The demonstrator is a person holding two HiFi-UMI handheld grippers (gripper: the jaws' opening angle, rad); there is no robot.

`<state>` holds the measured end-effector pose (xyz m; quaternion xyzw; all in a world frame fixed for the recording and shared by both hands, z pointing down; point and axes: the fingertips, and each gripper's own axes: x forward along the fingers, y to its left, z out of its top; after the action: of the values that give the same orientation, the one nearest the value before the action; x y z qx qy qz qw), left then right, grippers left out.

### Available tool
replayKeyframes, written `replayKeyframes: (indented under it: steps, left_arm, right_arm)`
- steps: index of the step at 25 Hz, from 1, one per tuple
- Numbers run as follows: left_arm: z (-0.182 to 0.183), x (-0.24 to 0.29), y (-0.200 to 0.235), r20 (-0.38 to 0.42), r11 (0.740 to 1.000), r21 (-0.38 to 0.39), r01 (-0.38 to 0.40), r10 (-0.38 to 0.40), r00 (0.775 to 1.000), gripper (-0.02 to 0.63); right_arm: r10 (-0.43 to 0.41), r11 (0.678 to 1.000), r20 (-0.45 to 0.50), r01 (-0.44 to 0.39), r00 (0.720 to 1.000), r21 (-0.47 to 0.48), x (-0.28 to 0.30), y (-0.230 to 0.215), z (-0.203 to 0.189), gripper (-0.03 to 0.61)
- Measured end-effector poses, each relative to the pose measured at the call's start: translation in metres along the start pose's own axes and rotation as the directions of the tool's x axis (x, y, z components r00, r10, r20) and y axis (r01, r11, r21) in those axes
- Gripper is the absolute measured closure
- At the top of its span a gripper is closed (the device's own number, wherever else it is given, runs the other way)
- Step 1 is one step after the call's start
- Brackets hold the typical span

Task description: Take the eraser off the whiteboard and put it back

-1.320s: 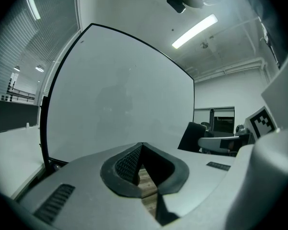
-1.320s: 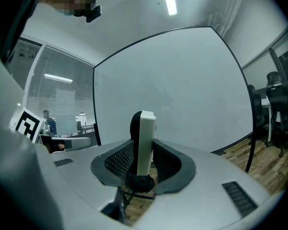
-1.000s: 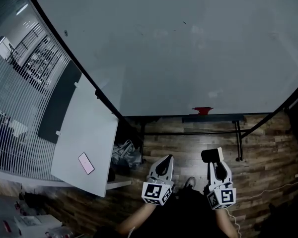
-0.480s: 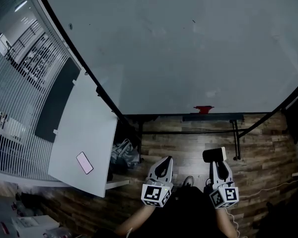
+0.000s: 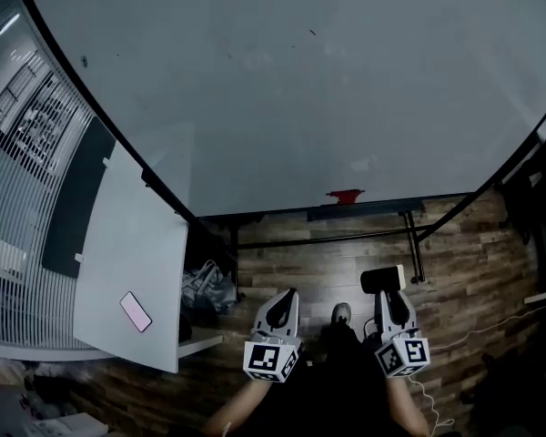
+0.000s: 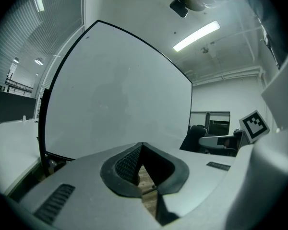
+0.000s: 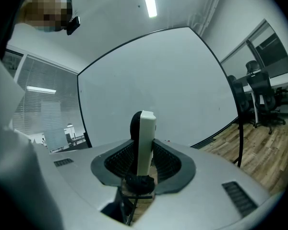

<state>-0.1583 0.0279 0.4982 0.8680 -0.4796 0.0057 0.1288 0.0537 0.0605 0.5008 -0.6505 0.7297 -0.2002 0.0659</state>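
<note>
Whiteboard stands ahead of both jaws, seemingly well off; right gripper clamps the eraser upright; left gripper is closed, empty.

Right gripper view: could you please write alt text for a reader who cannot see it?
The right gripper holds a white and black eraser upright between its jaws. Behind it stands a large whiteboard, with wooden floor at right.

The whiteboard is smooth, faintly glossy; the wood-plank floor at lower right is matt — the eraser is white plastic with a dark backing.
</note>
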Motion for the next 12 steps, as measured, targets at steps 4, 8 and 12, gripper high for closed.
replayKeyframes:
  steps: [4, 8, 12]
  left_arm:
    - [0.001, 0.018, -0.010, -0.001, 1.000, 0.003, 0.007, -0.007, 1.000, 0.615]
    - [0.004, 0.042, -0.025, -0.004, 1.000, 0.013, 0.025, -0.025, 1.000, 0.615]
    - [0.007, 0.066, -0.040, -0.005, 0.999, 0.023, 0.035, -0.035, 0.999, 0.615]
  right_arm:
    - [-0.006, 1.000, 0.018, 0.005, 1.000, 0.015, 0.007, -0.018, 0.011, 0.449]
    - [-0.010, 0.999, 0.024, 0.009, 1.000, 0.037, 0.014, -0.040, 0.018, 0.449]
    - [-0.018, 0.997, 0.018, 0.016, 1.000, 0.069, 0.024, -0.066, 0.024, 0.449]
